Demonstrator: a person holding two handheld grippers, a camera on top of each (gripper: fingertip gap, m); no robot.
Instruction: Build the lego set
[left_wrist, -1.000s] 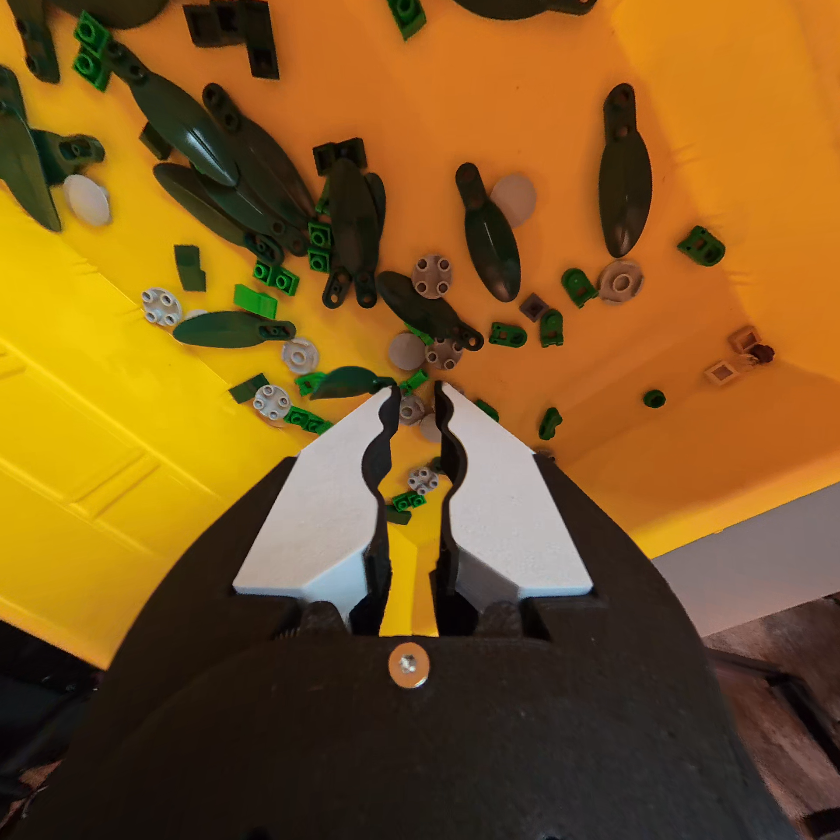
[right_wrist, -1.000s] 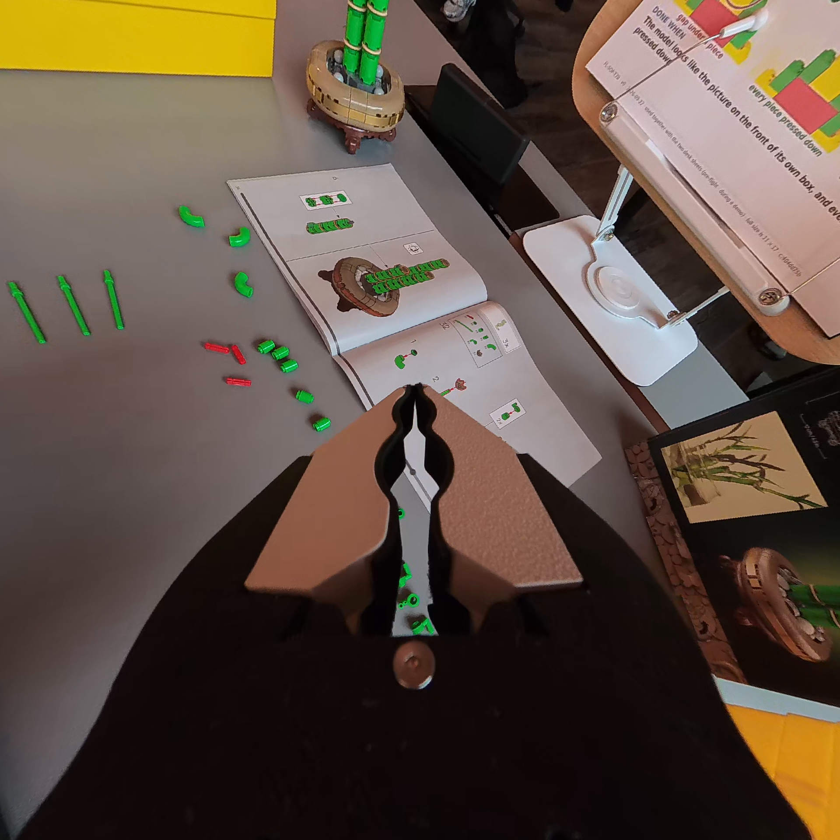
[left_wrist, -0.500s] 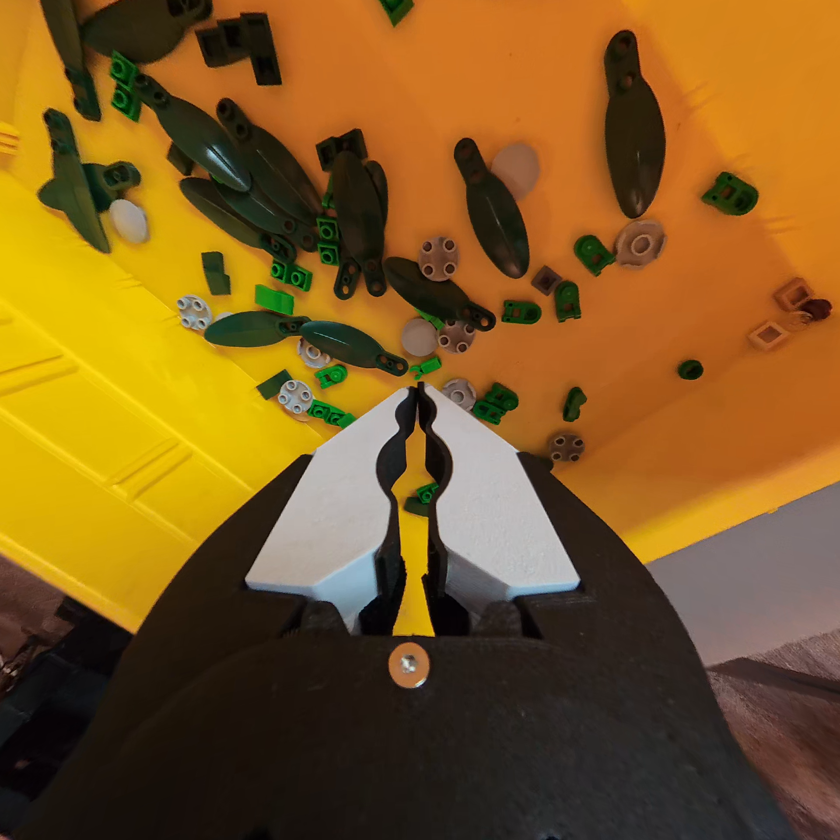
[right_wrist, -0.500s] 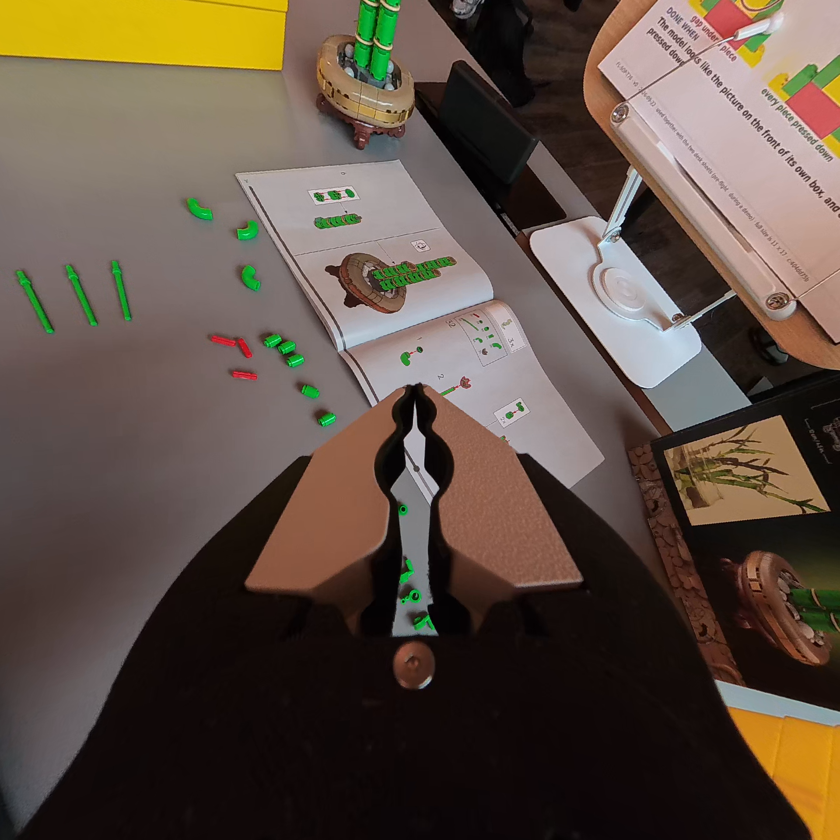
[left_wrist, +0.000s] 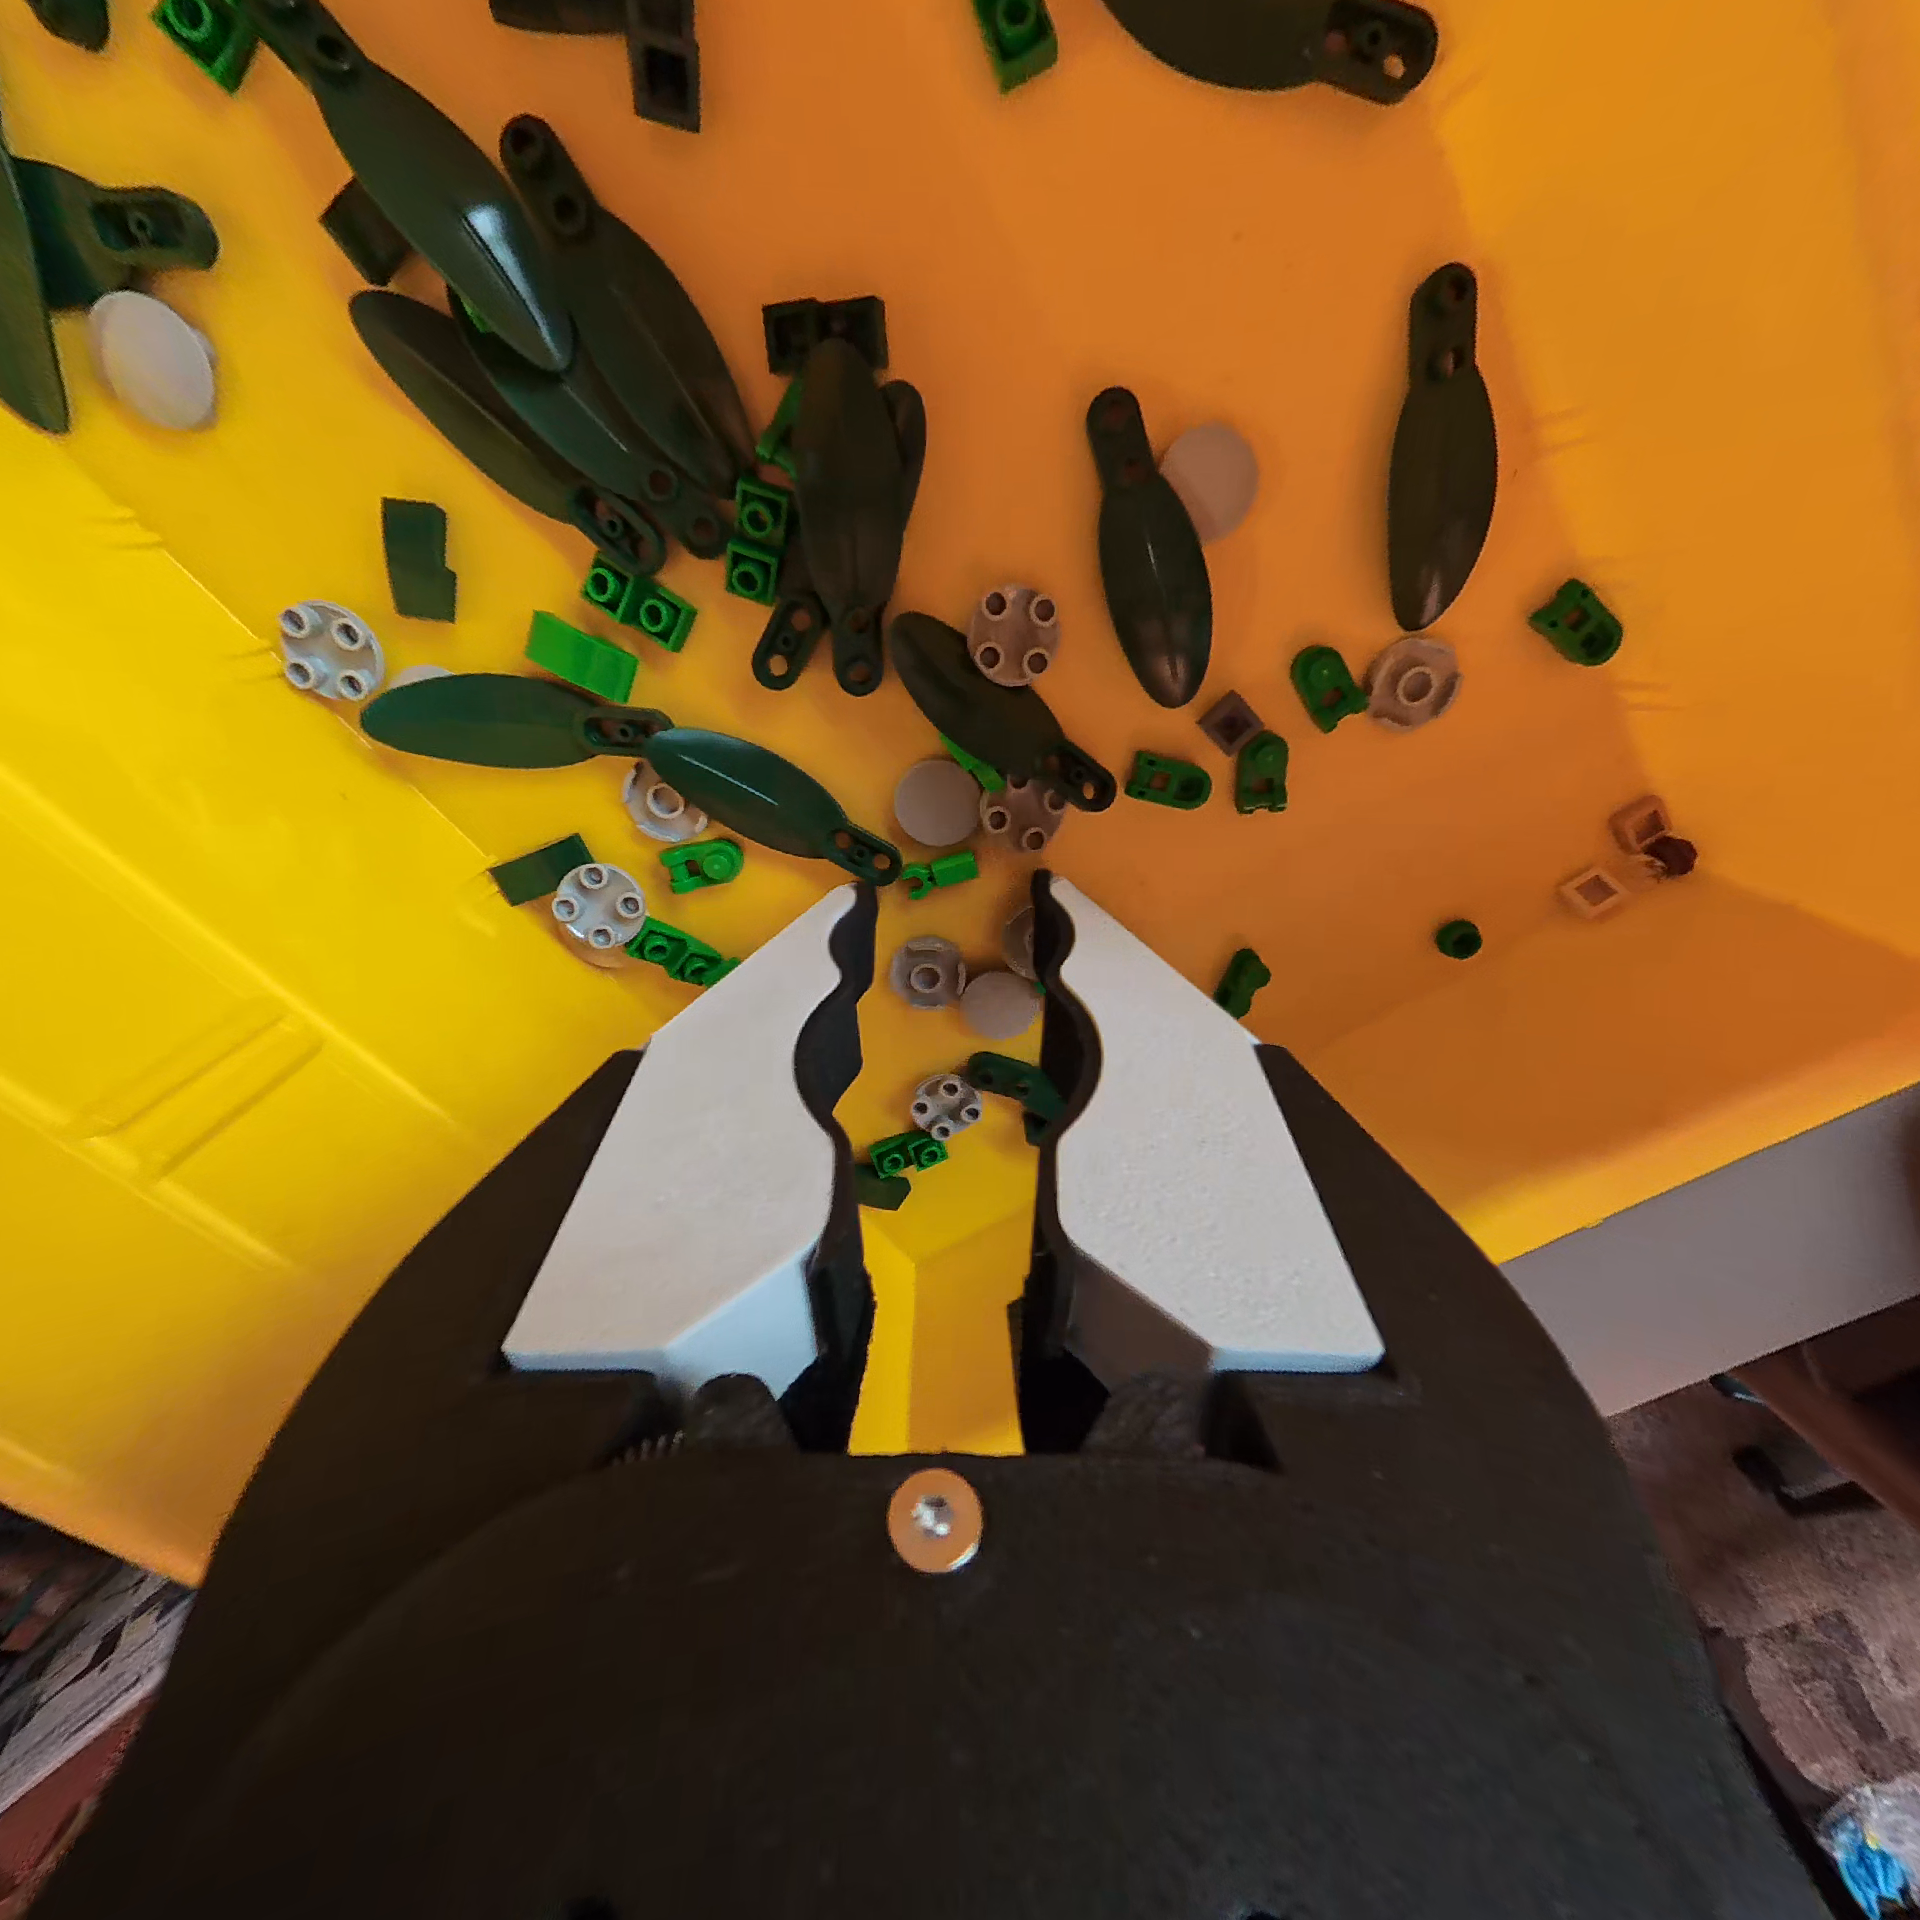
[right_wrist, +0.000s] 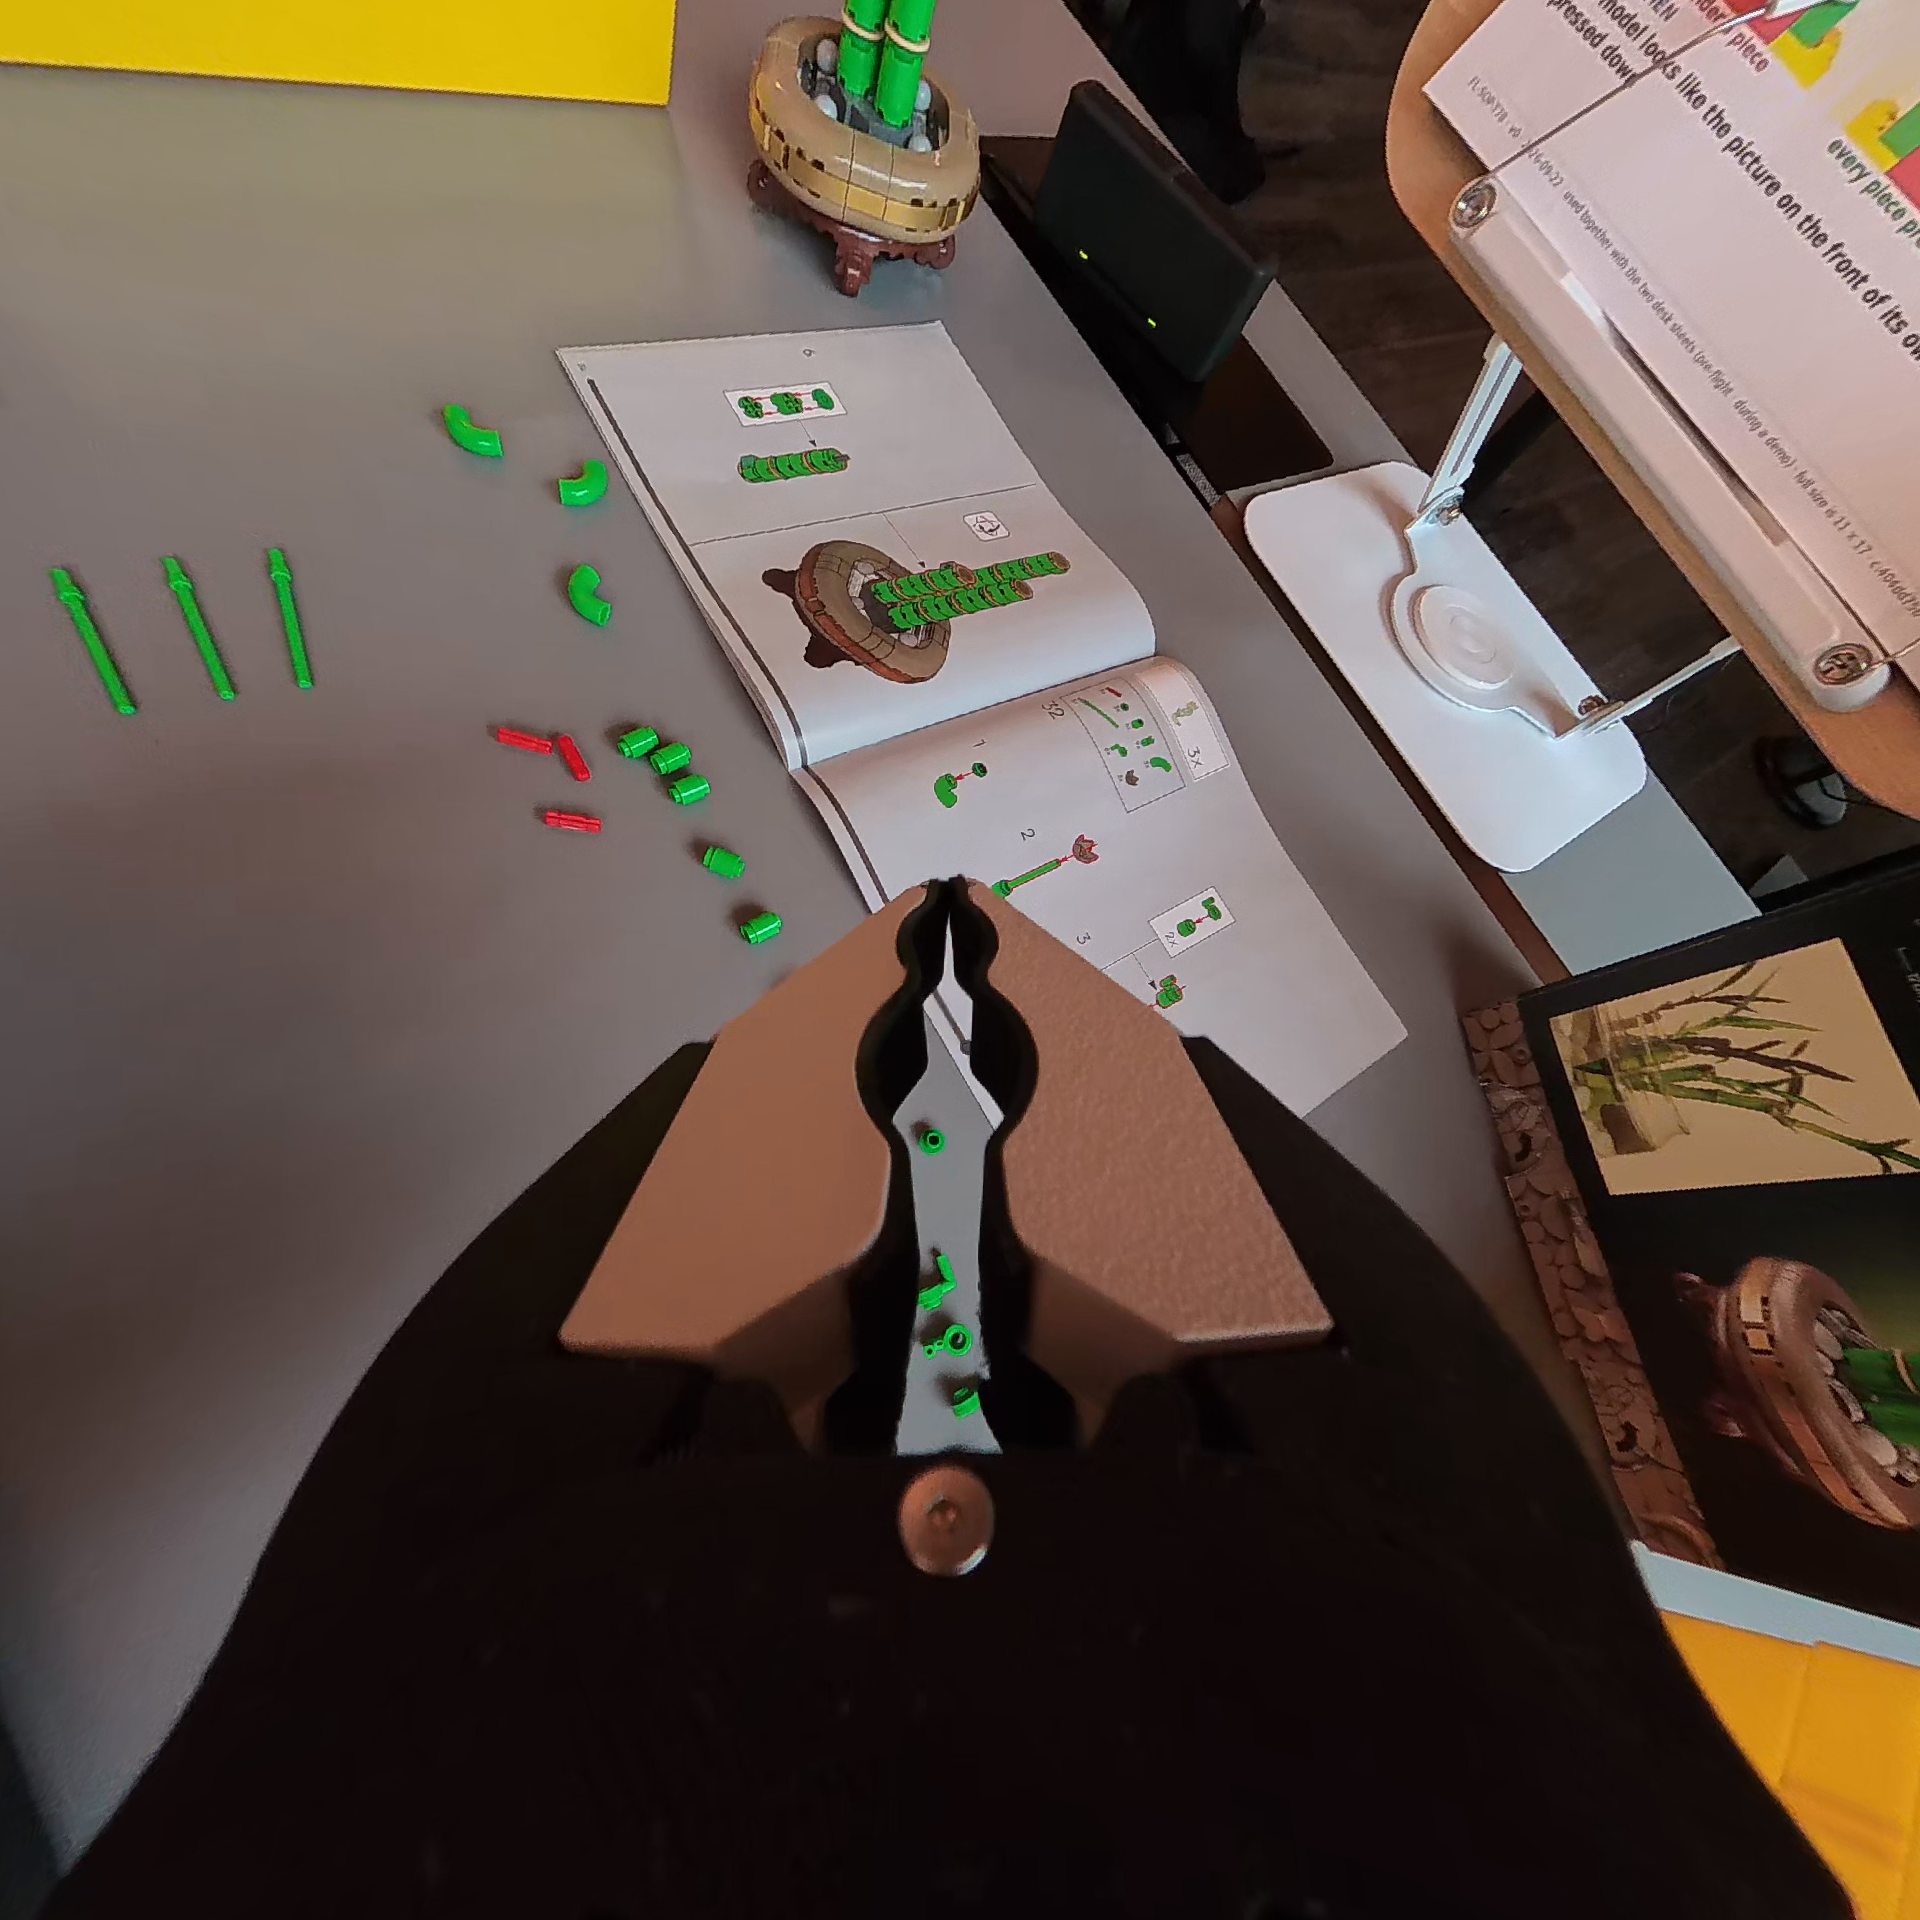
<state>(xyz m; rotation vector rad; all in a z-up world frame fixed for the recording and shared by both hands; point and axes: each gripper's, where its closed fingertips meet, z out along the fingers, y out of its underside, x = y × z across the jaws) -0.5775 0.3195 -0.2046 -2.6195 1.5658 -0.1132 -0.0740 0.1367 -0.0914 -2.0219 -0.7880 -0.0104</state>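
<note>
Over the yellow tray (left_wrist: 1558, 312) the left jaws gape; right jaws pinched together above the booklet (right_wrist: 883, 623).

On the grey table (right_wrist: 260, 1039) before me, a white stand base (right_wrist: 1455, 665) sits at the right edge, its arm carrying a wooden board (right_wrist: 1538, 343) with a printed sheet (right_wrist: 1714, 187). A black box (right_wrist: 1143, 239) lies beyond the far right edge.

the open instruction booklet (right_wrist: 935, 665) on the counter (right_wrist: 312, 987) bears printed step numbers. the propped sheet (right_wrist: 1714, 177) on the stand carries lines of print. the dark box (right_wrist: 1745, 1226) shows faint lettering.
</note>
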